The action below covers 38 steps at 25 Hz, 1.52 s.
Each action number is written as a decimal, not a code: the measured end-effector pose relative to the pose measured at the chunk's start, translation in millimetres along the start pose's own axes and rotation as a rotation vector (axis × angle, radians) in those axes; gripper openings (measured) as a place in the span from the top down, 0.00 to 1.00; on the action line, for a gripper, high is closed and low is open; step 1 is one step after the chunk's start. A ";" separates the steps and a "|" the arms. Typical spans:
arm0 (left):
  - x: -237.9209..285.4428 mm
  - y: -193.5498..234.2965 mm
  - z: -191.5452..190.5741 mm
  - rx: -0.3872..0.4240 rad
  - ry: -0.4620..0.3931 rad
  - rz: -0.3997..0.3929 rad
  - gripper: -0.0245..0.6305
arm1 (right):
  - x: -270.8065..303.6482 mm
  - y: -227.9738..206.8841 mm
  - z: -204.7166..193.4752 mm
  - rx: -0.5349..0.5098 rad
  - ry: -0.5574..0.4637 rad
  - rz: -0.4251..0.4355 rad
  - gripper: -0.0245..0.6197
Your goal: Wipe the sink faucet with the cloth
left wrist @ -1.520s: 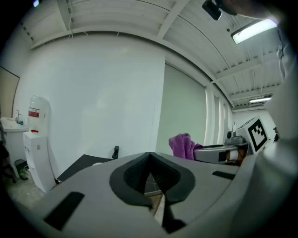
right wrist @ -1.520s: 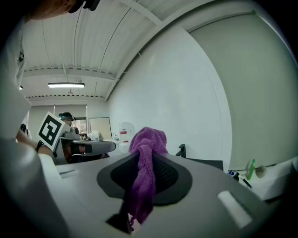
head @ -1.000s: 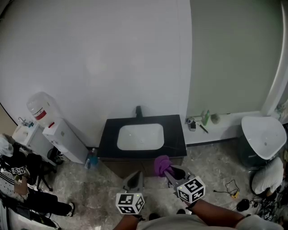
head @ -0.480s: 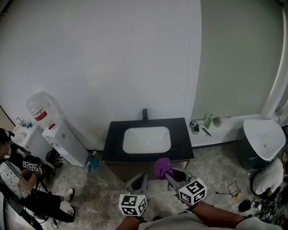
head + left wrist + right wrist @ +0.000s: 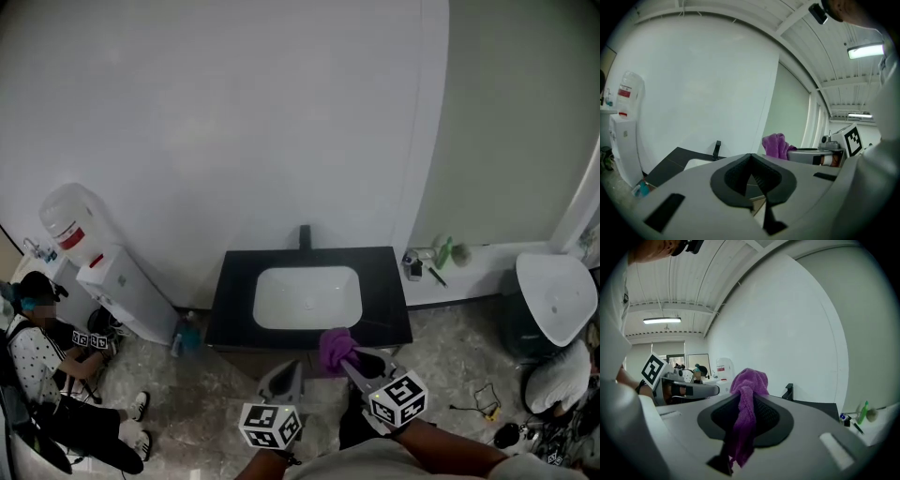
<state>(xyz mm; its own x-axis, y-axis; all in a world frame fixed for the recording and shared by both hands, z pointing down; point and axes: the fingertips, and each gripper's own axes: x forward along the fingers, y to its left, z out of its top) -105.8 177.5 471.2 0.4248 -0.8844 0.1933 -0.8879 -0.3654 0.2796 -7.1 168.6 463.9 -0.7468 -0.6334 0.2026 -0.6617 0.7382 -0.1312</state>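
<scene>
The faucet point(image 5: 304, 235) stands behind the sink point(image 5: 307, 298), set in the counter point(image 5: 234, 286). Before the counter, the left claw point(image 5: 285, 373) sits left of the right claw point(image 5: 345, 356), which grips the cloth point(image 5: 335, 344).

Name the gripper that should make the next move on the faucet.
Right. The right gripper is shut on the purple cloth, with the faucet ahead of it. The left gripper is shut and holds nothing.

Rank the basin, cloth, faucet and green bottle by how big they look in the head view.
1. basin
2. cloth, though it is held nearer the camera, which may enlarge it
3. faucet and green bottle look about alike; I would not rank them.
</scene>
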 end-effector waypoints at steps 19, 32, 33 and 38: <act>293.5 111.0 55.0 -0.053 0.086 0.089 0.95 | 252.9 -284.7 29.4 0.054 0.111 0.098 0.84; 349.2 172.0 49.4 -0.080 0.182 -0.012 0.95 | 480.5 -379.1 -22.7 -0.021 0.364 0.053 0.84; 352.0 176.4 45.8 -0.089 0.190 -0.017 0.95 | 478.6 -376.1 -27.5 -0.012 0.359 0.048 0.84; 360.7 203.5 39.8 -0.097 0.229 -0.023 0.95 | 438.6 -315.3 -58.7 -0.007 0.380 0.126 0.84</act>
<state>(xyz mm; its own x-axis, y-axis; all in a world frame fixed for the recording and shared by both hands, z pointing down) -140.4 -227.4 560.4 0.4838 -0.7832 0.3907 -0.8609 -0.3454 0.3737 -122.1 -328.3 651.0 -0.7438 -0.4076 0.5298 -0.5646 0.8074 -0.1715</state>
